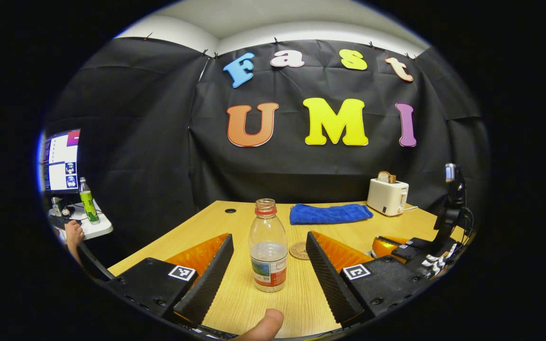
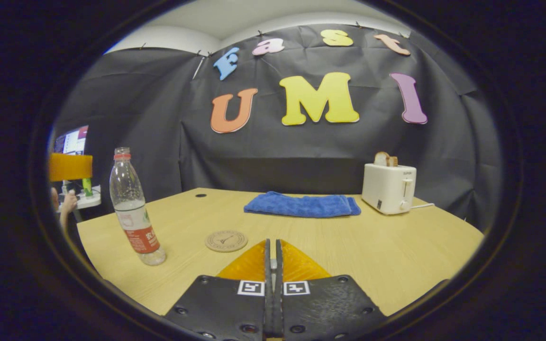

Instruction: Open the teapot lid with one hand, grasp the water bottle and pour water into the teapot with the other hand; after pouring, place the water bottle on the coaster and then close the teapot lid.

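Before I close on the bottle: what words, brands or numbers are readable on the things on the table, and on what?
Nothing on the table reads clearly.
Water bottle: printed label, text too small to read.
Coaster: engraved marks, too small to read.
Toaster: small brand mark on the front, too blurred to read.

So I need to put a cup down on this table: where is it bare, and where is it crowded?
Bare wood lies on the table in front of the toaster and blue towel, also between towel and coaster. It is tighter around the water bottle, which stands between the left gripper's open fingers, coaster just behind.
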A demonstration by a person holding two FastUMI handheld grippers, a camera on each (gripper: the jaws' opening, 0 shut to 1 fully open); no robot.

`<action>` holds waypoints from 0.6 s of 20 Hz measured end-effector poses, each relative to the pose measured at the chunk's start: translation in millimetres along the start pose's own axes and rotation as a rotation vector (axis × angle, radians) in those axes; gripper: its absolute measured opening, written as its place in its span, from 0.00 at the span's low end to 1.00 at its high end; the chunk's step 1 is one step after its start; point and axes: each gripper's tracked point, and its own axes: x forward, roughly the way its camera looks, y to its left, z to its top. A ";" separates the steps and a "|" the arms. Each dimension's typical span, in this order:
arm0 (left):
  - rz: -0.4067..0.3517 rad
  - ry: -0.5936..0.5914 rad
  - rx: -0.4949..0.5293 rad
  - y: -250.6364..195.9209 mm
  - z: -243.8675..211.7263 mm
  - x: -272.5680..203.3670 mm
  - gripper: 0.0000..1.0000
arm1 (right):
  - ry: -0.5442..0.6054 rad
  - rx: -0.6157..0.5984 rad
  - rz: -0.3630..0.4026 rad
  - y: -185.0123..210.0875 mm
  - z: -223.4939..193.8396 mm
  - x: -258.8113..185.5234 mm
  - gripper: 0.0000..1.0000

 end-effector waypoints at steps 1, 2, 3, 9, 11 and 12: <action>0.010 -0.002 0.020 2.2 -2.8 2.3 0.97 | -0.003 -0.002 0.020 0.0 5.0 -5.5 0.00; 0.012 -0.006 0.045 2.4 -5.7 6.0 0.97 | -0.007 0.008 0.039 -0.1 9.0 -11.4 0.00; 0.009 -0.006 0.065 -0.4 -10.1 9.6 0.97 | -0.012 0.027 0.039 -7.0 13.1 -17.9 0.00; -0.019 0.038 -0.009 -1.2 -43.1 36.0 0.97 | -0.005 0.028 -0.012 -51.5 9.6 -52.3 0.00; -0.023 0.047 -0.019 5.2 -52.2 47.2 0.97 | 0.014 0.013 -0.003 -59.3 3.1 -62.2 0.00; -0.034 0.043 -0.027 5.7 -55.8 53.5 0.97 | 0.012 0.008 -0.006 -64.1 3.4 -66.9 0.00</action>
